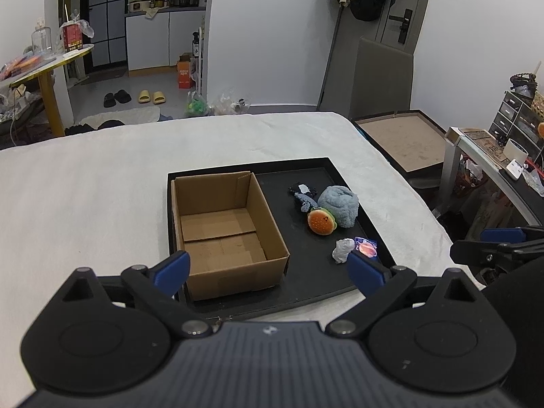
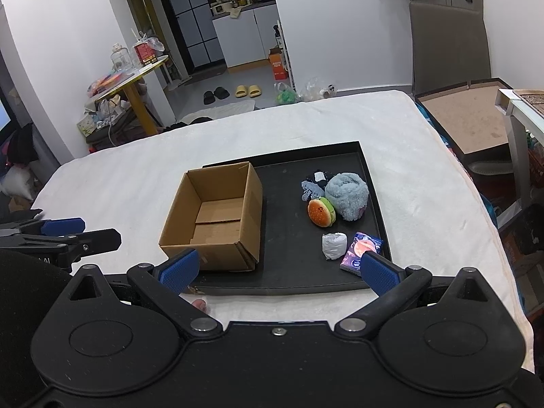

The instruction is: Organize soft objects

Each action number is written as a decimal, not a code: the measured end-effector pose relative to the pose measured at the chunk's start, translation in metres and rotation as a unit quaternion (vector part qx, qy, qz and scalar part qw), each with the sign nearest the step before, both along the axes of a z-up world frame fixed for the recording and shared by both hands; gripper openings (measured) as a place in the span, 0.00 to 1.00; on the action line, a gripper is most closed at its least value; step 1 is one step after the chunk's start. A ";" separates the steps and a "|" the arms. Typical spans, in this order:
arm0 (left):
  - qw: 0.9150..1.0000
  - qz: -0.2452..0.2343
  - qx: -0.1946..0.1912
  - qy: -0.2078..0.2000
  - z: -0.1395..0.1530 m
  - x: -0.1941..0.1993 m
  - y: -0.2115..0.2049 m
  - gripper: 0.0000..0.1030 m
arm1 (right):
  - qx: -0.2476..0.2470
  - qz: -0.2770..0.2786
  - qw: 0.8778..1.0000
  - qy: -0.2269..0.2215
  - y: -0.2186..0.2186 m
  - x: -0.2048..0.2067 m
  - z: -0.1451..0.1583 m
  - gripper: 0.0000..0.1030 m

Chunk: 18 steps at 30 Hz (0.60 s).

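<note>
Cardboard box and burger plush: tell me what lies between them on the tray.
Nothing: only bare black tray floor separates the cardboard box from the burger plush. The right wrist view shows it best.

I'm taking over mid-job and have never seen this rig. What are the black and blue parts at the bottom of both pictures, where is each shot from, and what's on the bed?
Each picture comes from a fisheye camera on a handheld claw, looking forward along its two blue-padded fingers. One shows the left claw, the other the right claw. Both are open and hold nothing.

On the white bed lies a black tray. In it stands an empty cardboard box. Beside the box lie a fluffy blue-grey bundle, a burger plush, a dark patterned cloth, a white wad and a small purple packet.
</note>
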<state>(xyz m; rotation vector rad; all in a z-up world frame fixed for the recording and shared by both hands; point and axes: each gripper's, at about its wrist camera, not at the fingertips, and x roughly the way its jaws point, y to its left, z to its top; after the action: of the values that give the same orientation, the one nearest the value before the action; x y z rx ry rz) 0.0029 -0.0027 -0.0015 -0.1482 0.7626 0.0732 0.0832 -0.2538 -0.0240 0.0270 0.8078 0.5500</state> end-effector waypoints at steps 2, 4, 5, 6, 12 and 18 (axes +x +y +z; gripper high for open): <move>1.000 0.001 0.005 -0.001 0.000 0.000 -0.002 0.96 | 0.000 0.000 1.000 0.000 0.000 0.000 0.000 0.99; 1.000 0.002 0.010 -0.002 0.001 -0.001 -0.003 0.96 | 0.001 -0.001 1.000 0.001 0.000 0.000 0.000 0.99; 1.000 0.002 0.010 -0.002 0.000 -0.001 -0.003 0.96 | 0.001 -0.001 1.000 0.001 0.000 0.000 0.000 0.99; 1.000 0.002 0.009 -0.001 0.000 -0.001 -0.002 0.96 | 0.001 -0.001 1.000 0.002 0.000 0.000 0.000 0.99; 1.000 0.002 0.013 -0.003 0.001 -0.001 -0.003 0.97 | 0.002 -0.001 1.000 0.000 0.000 -0.001 0.000 0.99; 1.000 -0.006 0.005 -0.002 -0.002 0.000 0.003 0.98 | 0.007 -0.003 1.000 -0.005 0.001 -0.004 0.000 1.00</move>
<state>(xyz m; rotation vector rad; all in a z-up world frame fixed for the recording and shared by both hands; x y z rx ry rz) 0.0027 0.0002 -0.0032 -0.1351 0.7598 0.0654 0.0791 -0.2532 -0.0240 0.0401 0.7943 0.5503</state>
